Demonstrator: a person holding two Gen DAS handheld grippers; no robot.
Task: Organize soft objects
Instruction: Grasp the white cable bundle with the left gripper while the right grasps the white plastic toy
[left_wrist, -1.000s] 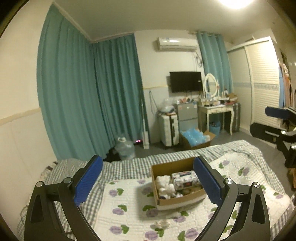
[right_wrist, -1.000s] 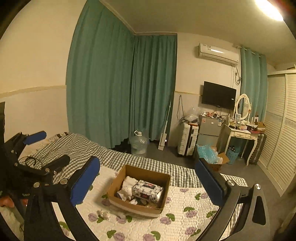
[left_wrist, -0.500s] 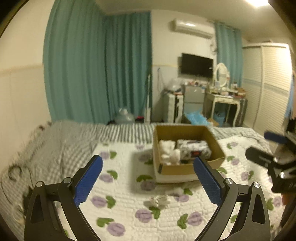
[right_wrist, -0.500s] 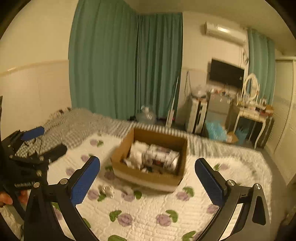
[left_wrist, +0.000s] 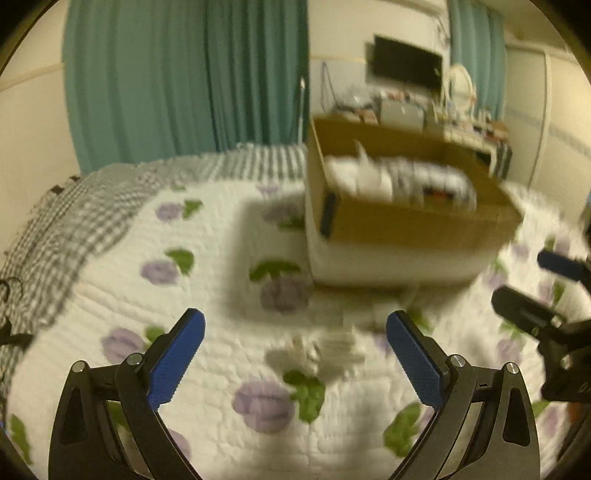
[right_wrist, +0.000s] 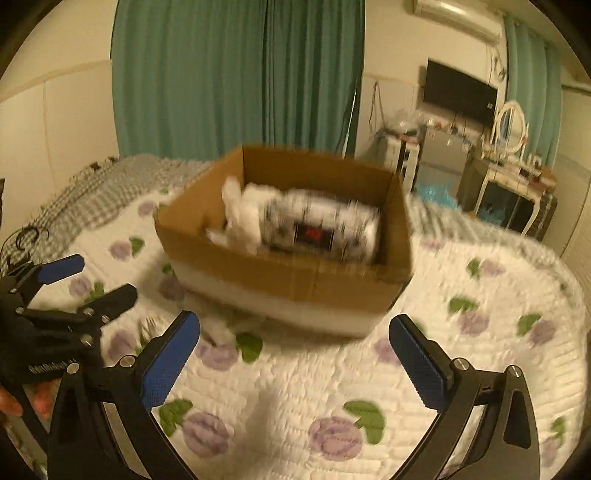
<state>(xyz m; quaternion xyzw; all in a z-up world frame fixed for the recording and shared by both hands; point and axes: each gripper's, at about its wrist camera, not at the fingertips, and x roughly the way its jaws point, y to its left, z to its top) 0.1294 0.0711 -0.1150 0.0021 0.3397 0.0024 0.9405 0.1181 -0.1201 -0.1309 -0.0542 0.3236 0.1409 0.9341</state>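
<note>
A brown cardboard box (left_wrist: 413, 221) (right_wrist: 288, 280) stands on the flowered white quilt (left_wrist: 207, 295). It holds a white plush toy (right_wrist: 240, 218) and a patterned tissue pack (right_wrist: 317, 229). A small white soft toy (left_wrist: 321, 354) lies on the quilt in front of the box, just ahead of my left gripper (left_wrist: 295, 347), which is open and empty. A second small white item (right_wrist: 221, 328) lies near the box's front left corner. My right gripper (right_wrist: 295, 354) is open and empty, low over the quilt before the box. Both views are blurred.
A grey checked blanket (left_wrist: 74, 221) covers the bed's left side. Teal curtains (right_wrist: 236, 74) hang behind. A dressing table (right_wrist: 513, 184), a TV (right_wrist: 458, 92) and a small fridge stand at the far right of the room.
Both grippers have dropped down and moved in toward the bed; the box and the small white toy now look much larger and closer. Both stayed open.
</note>
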